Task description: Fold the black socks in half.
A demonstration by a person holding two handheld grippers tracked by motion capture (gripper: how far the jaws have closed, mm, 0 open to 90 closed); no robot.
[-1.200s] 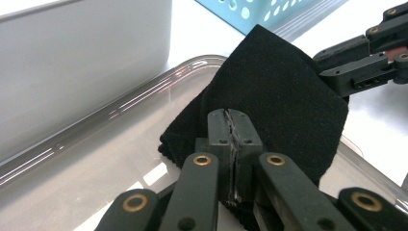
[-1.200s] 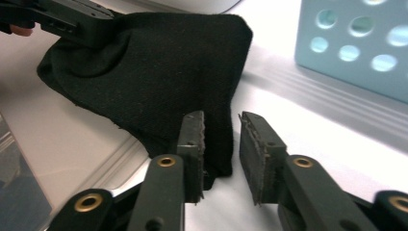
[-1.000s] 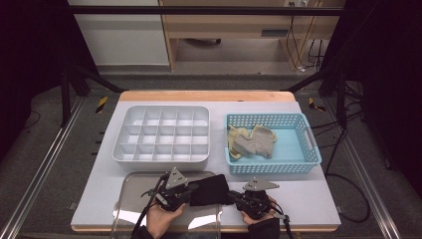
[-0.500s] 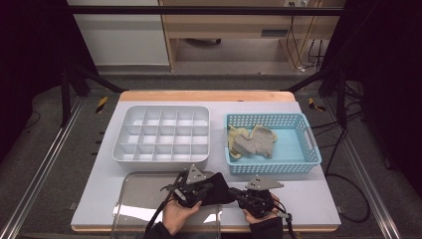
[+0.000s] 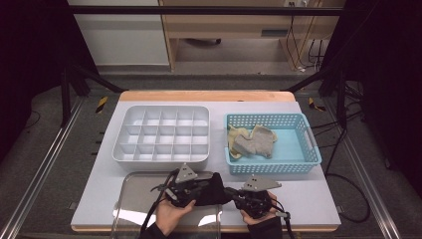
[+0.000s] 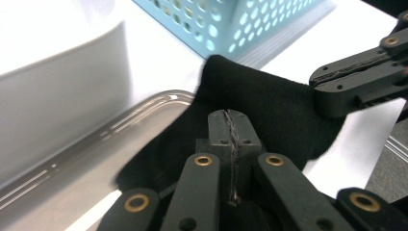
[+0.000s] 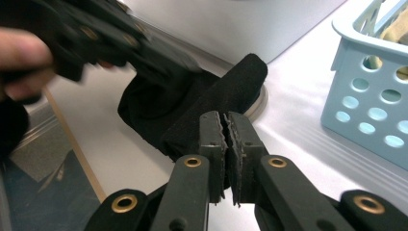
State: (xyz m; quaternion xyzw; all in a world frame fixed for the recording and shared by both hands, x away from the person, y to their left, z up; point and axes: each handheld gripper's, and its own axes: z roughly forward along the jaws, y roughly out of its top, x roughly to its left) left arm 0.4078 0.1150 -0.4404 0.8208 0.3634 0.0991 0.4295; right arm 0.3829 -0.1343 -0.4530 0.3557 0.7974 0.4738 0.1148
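A black cloth (image 5: 211, 188) hangs between my two grippers near the table's front edge, over the right end of a steel tray (image 5: 132, 199). My left gripper (image 5: 195, 191) is shut on the cloth's left part. In the left gripper view its jaws (image 6: 230, 126) stand pressed together on the black cloth (image 6: 260, 96). My right gripper (image 5: 234, 194) is shut on the cloth's right end. In the right gripper view its jaws (image 7: 226, 126) pinch a fold of the black cloth (image 7: 202, 96), with the left gripper (image 7: 96, 38) behind it.
A white compartment tray (image 5: 161, 134) stands behind the steel tray. To its right a light blue basket (image 5: 298, 164) holds beige and grey cloths (image 5: 254, 142). Bare white table lies to the right of my right gripper.
My left gripper has shifted to the right, closer to the right gripper, and the black cloth is bunched up more between them. The right gripper has risen slightly.
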